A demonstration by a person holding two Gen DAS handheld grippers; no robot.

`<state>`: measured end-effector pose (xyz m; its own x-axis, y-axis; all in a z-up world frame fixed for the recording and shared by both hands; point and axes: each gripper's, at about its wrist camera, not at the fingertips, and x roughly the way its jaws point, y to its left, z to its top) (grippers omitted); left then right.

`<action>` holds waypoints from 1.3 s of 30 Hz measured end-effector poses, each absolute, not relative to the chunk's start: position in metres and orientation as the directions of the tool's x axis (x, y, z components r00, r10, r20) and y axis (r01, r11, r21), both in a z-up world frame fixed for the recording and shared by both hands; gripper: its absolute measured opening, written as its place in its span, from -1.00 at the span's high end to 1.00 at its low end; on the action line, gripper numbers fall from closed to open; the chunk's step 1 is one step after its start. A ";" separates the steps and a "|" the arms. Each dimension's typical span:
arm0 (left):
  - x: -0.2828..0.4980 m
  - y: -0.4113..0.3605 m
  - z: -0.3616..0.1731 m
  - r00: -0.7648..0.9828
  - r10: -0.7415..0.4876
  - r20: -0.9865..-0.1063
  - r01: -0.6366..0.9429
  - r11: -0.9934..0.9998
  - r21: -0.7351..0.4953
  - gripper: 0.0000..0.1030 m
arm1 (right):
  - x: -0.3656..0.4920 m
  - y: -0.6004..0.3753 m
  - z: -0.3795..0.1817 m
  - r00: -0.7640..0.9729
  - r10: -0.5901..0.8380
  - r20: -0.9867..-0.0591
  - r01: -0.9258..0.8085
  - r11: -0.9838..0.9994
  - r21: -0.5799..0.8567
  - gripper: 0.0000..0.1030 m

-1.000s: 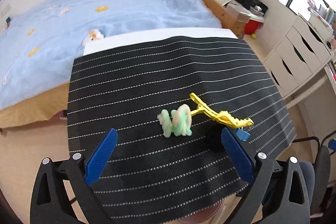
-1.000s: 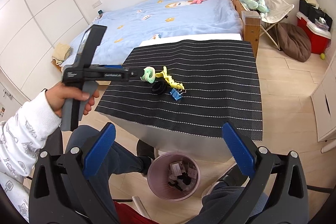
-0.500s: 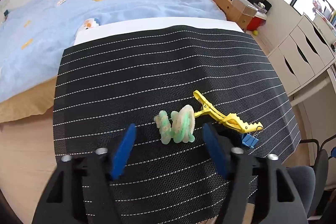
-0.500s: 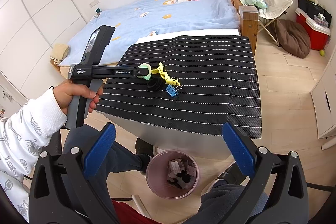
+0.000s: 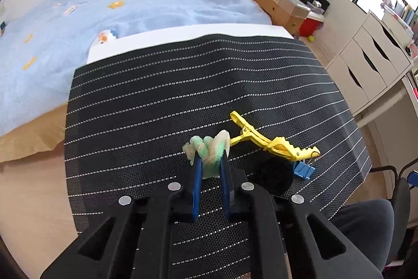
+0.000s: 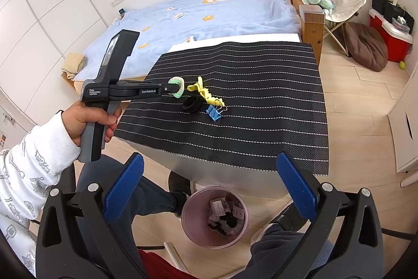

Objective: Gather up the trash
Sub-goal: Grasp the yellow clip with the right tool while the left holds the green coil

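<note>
Left gripper (image 5: 211, 161) clamped on a fuzzy green-and-cream scrunchie (image 5: 209, 148), jaws just closed in from wide apart, blue pads (image 5: 196, 174) pressed into its sides. Scrunchie soft and shaggy, pale mint twisted with off-white, bunched up and squeezed narrow between the pads, its top bulging above the fingertips. Lying on, or just above, the black mat with thin white stripes (image 5: 146, 106), toward the mat's near side; contact with the mat hard to tell. Just beside it, a yellow plastic hair clip (image 5: 274, 141), toothed at one end, one tip nearly touching the scrunchie. Nearer the edge, a black ring-shaped band (image 6: 192, 104) and a blue binder clip (image 6: 213, 112), close together. Left gripper held in a hand (image 6: 86, 119) with a white patterned sleeve, seen from the right wrist view. Right gripper (image 6: 209, 190) with jaws wide apart, nothing between them, hanging over a pink bin (image 6: 193, 229) on the floor, with some scraps already inside.
</note>
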<state>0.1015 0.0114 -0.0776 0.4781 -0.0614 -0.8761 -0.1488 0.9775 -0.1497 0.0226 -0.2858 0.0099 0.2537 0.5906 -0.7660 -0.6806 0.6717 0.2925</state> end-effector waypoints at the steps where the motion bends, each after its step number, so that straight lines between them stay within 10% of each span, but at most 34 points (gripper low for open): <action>1: 0.100 0.011 -0.075 0.485 -0.056 -0.873 -0.148 0.978 -0.145 0.76 | 0.023 -0.284 0.010 0.253 0.591 -0.766 -0.683 0.670 0.291 -0.93; 39: 0.021 0.015 -0.035 0.600 -0.021 -0.800 -0.143 0.981 -0.133 0.76 | 0.127 -0.076 -0.020 0.135 0.278 -0.951 -0.873 0.487 0.018 -0.93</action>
<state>0.0207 0.0154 -0.0349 0.5998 -0.0211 -0.7999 -0.1426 0.9808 -0.1328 0.1267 -0.0763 -0.0203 0.1349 0.2777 -0.9512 -0.8732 0.4870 0.0183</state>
